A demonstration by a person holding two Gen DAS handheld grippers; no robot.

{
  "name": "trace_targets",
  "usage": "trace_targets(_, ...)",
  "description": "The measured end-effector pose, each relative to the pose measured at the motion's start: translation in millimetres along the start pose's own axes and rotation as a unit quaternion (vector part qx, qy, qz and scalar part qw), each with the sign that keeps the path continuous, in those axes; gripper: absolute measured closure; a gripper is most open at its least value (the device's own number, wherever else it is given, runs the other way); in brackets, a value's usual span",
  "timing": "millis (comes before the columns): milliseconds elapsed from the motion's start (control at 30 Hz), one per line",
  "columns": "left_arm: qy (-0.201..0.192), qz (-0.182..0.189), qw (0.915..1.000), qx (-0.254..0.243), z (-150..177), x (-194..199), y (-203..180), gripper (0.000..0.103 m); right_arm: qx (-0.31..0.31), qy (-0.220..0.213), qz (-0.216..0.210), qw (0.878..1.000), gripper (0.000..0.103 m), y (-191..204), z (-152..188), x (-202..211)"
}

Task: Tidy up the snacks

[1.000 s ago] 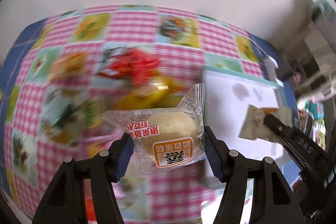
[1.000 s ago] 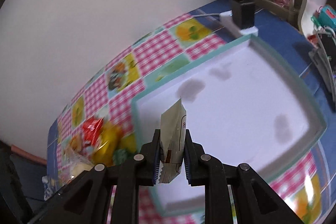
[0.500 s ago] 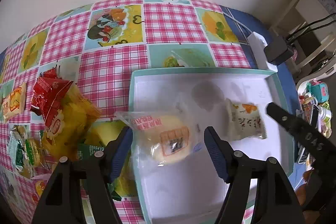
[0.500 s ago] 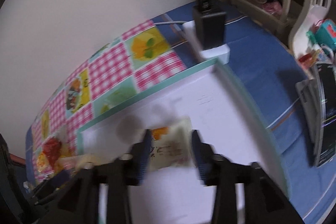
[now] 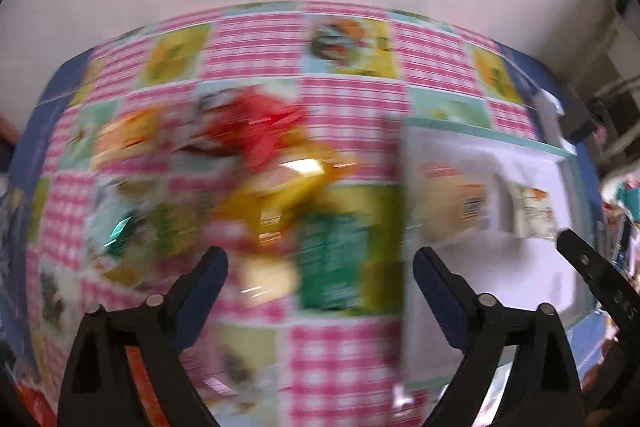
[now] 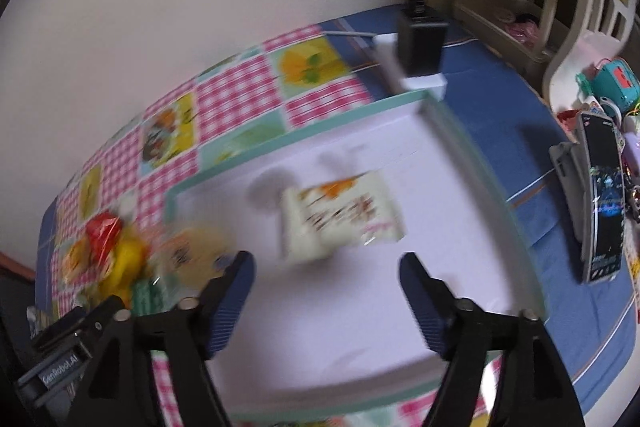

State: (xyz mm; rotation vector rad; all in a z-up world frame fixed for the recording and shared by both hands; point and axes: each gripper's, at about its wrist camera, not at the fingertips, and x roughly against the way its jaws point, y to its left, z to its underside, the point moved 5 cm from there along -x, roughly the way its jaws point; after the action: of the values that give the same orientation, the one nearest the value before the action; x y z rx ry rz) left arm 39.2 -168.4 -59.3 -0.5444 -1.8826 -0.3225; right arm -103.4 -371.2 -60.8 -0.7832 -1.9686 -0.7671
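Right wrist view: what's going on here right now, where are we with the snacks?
Both grippers are open and empty. The right gripper hovers over the white tray with the teal rim, where a cream-coloured snack packet with orange print lies. A clear-wrapped bun lies at the tray's left end. The left gripper faces the blurred pile of red, yellow and green snack bags beside the tray.

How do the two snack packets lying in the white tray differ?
The cream packet is opaque, rectangular, with orange print and sits mid-tray; the clear-wrapped bun shows its round pale bun and lies at the white tray's left edge. Both lie flat, released, with both grippers open.
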Motion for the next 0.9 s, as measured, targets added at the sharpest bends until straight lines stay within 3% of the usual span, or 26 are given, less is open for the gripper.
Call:
trace_targets(167, 0.003, -0.006, 0.9986, 0.053, 29, 4, 66, 0.006, 0.022, 0.011, -0.023, 0.999, 0.0, 44, 35, 4)
trace_targets(233, 0.011, 0.0, 0.9971, 0.076, 43, 2, 91, 0.001, 0.031, 0.013, -0.028, 0.999, 0.0, 62, 51, 6)
trace_targets(433, 0.015, 0.013, 0.99, 0.139, 75, 6, 143, 0.001, 0.059, 0.021, -0.037, 0.997, 0.0, 109, 92, 17)
trace_targets(633, 0.05, 0.036, 0.9857, 0.157, 100, -4, 154, 0.001, 0.089, 0.04, -0.041, 0.994, 0.0, 140, 127, 15)
trace_targets(900, 0.083, 0.06, 0.9782, 0.181, 110, -16, 158, 0.001, 0.118, 0.061, -0.028, 0.991, 0.0, 151, 147, 2)
